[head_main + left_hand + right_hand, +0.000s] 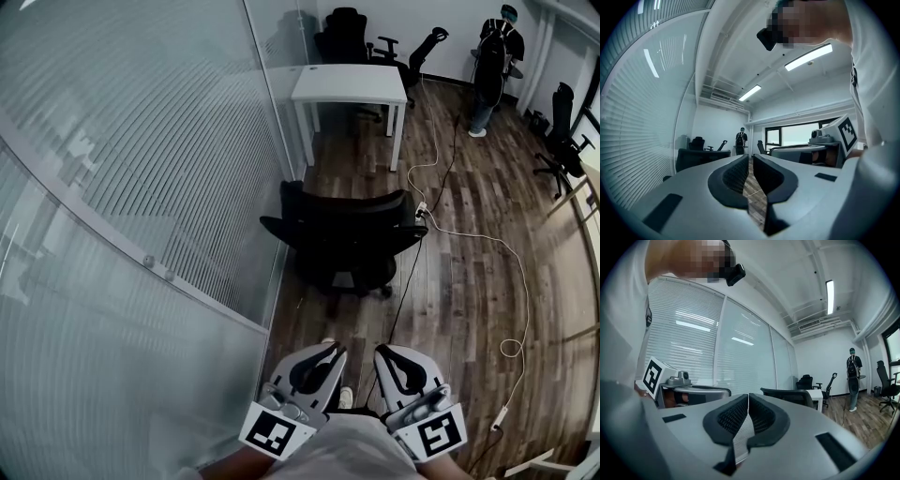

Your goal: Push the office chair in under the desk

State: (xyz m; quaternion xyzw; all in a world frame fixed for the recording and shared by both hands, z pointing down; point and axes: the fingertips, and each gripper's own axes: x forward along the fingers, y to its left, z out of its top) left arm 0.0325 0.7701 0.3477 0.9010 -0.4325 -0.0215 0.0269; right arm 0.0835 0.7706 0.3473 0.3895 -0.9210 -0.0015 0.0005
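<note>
The office chair stood directly between the desk and the left gripper and right gripper, both closed, empty, well short, equally near.

The chair is black all over, and the desk beyond it is plain white. The floor is brown wood planking, streaked dark and light. A white cable loops across it beside a thin black cable. The glass wall is pale grey-blue with fine horizontal stripes. The left gripper and right gripper are light grey with black ribbed pads. Their cubes are white with black square marks.
</note>
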